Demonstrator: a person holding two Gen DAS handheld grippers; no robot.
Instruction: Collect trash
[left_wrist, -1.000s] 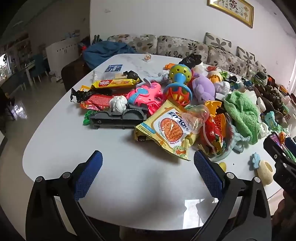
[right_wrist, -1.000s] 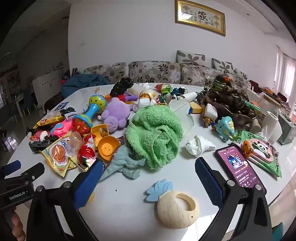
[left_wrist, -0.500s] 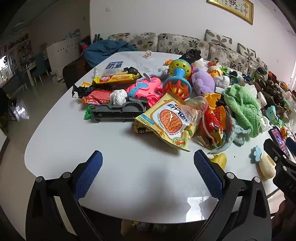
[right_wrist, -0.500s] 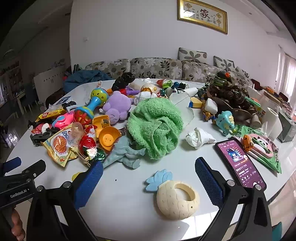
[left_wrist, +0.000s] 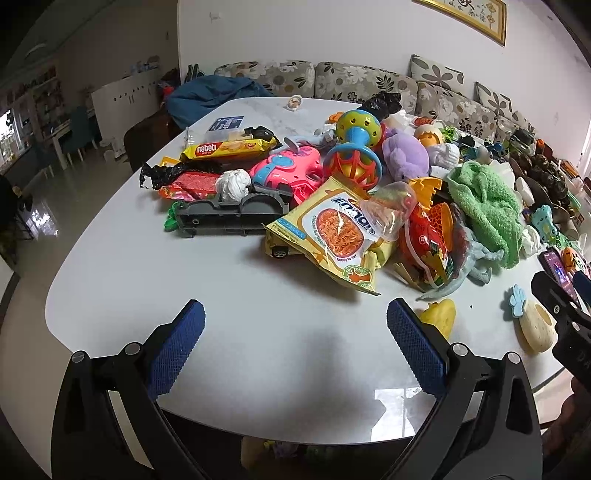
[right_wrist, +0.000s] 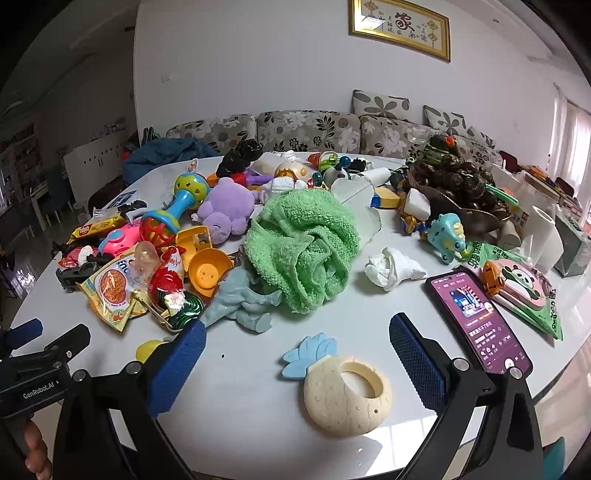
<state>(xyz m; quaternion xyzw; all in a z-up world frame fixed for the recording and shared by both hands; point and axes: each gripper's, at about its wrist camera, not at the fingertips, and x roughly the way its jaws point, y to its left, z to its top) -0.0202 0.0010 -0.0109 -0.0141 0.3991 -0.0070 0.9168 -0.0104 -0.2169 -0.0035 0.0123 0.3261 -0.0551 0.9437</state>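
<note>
A white table (left_wrist: 229, 332) carries a heap of toys and trash. The trash includes a yellow noodle snack bag (left_wrist: 328, 236), also in the right wrist view (right_wrist: 109, 286), a yellow Nabati wafer wrapper (left_wrist: 229, 147), a red wrapper (left_wrist: 192, 181), a crumpled white tissue (left_wrist: 232, 184) and another crumpled tissue (right_wrist: 391, 267). My left gripper (left_wrist: 295, 343) is open and empty above the bare near part of the table, short of the snack bag. My right gripper (right_wrist: 297, 362) is open and empty, just above a pineapple teether (right_wrist: 345, 391).
A green towel (right_wrist: 303, 251), purple plush (right_wrist: 225, 208), pink toy (left_wrist: 291, 170), rattle (left_wrist: 354, 155) and grey plastic track (left_wrist: 229, 214) lie in the heap. A lit phone (right_wrist: 476, 321) lies at the right near edge. A sofa (right_wrist: 314, 129) stands behind.
Both grippers have drawn back and risen a little from the heap, so more of the near table edge shows. Nothing on the table has moved.
</note>
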